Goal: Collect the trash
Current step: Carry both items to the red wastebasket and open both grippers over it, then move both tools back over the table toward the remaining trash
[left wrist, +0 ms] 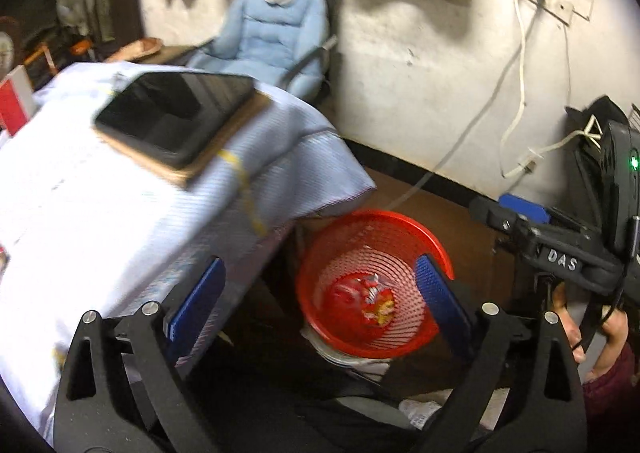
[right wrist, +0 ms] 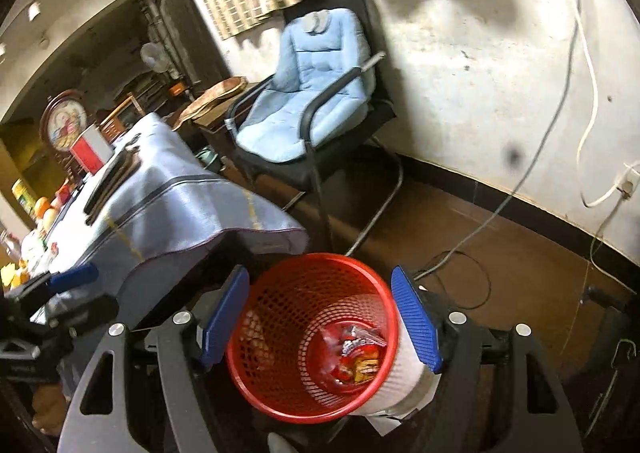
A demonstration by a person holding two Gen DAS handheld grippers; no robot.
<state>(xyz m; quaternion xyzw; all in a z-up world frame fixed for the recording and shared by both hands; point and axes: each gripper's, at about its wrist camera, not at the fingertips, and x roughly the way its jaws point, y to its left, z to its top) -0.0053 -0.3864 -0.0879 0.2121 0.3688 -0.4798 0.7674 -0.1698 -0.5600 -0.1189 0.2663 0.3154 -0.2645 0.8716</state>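
Note:
A red mesh waste basket [left wrist: 376, 281] stands on the floor beside the cloth-covered table [left wrist: 100, 213]. Red and yellow snack wrappers [left wrist: 376, 303] lie at its bottom, also seen in the right wrist view [right wrist: 358, 357]. My left gripper [left wrist: 318, 297] is open and empty above the table's corner and the basket. My right gripper [right wrist: 320, 313] is open and empty, hovering right over the basket [right wrist: 280, 333]. The right gripper also shows at the right edge of the left wrist view [left wrist: 560, 245].
A dark tablet [left wrist: 176, 117] lies on a board on the table. A chair with a light blue cushion [right wrist: 316, 93] stands by the wall. Cables [right wrist: 480, 225] trail across the brown floor. A red and white box [right wrist: 90, 151] and clutter sit at the table's far side.

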